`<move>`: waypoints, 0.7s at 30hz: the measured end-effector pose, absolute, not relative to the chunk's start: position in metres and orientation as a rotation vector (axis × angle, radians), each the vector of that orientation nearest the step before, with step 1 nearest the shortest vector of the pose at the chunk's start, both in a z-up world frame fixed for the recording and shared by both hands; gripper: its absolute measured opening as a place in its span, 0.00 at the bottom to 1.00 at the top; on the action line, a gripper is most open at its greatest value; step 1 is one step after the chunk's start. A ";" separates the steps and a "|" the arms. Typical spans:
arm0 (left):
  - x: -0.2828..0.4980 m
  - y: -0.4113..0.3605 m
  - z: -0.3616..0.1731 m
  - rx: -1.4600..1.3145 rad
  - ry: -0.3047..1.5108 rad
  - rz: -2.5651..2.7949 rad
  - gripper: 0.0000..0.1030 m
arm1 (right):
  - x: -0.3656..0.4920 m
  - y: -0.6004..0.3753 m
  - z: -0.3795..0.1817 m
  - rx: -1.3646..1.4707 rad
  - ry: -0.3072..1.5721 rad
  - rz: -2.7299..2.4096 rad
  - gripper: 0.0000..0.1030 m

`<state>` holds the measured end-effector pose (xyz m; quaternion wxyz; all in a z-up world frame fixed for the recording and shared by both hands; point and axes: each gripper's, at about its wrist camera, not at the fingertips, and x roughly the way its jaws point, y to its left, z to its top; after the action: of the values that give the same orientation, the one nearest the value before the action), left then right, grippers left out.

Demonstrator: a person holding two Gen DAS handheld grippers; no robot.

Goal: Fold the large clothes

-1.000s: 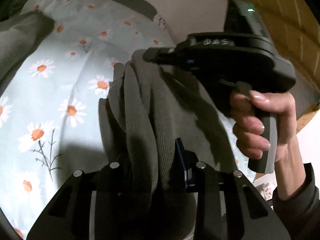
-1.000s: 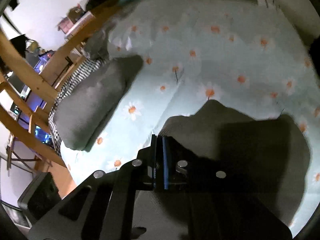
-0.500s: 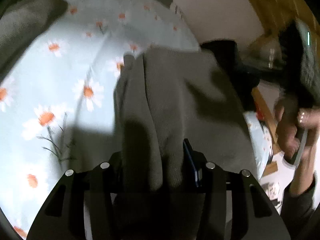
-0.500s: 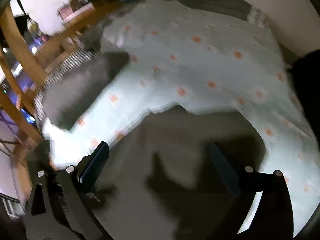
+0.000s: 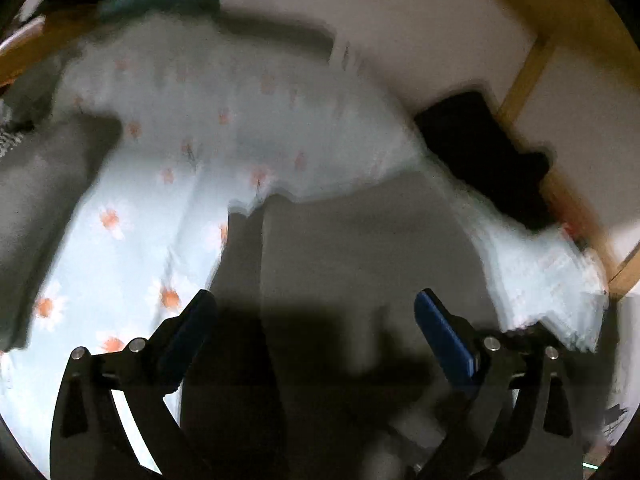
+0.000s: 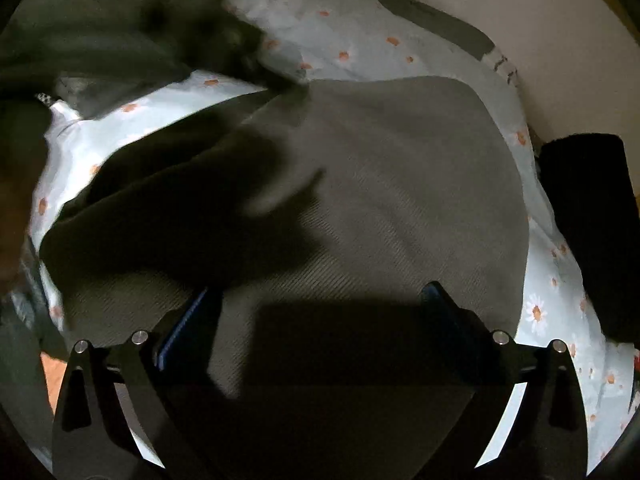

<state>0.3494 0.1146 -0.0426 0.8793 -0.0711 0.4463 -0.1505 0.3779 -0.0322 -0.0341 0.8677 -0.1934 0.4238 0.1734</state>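
Lying flat below both, grey garment (image 6: 400, 184), left gripper (image 5: 316, 312) just spread apart, right gripper (image 6: 320, 304) wide apart

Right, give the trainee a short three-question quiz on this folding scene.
1. True or false: the left gripper is clamped on the grey garment.
2. What does the garment lie on? A) bare wooden floor B) daisy-print sheet C) metal tray
3. Fill in: the right gripper has its jaws ____.

Key:
1. False; the jaws have just been opening and stand wide, with cloth below them.
2. B, the daisy-print sheet.
3. Open, above the garment.
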 end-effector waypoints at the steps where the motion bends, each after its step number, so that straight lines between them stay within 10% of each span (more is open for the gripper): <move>1: 0.355 0.111 -0.057 -0.125 0.972 -0.301 0.94 | 0.367 -0.040 -0.028 -0.389 0.873 0.380 0.97; 21: 0.339 0.108 -0.083 -0.022 0.925 -0.252 0.95 | 0.335 -0.117 -0.043 -0.024 0.954 0.299 0.98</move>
<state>0.3388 0.1077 -0.0830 0.8871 -0.0107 0.4452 -0.1212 0.3351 -0.1174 -0.0431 0.8775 -0.0113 0.4575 0.1431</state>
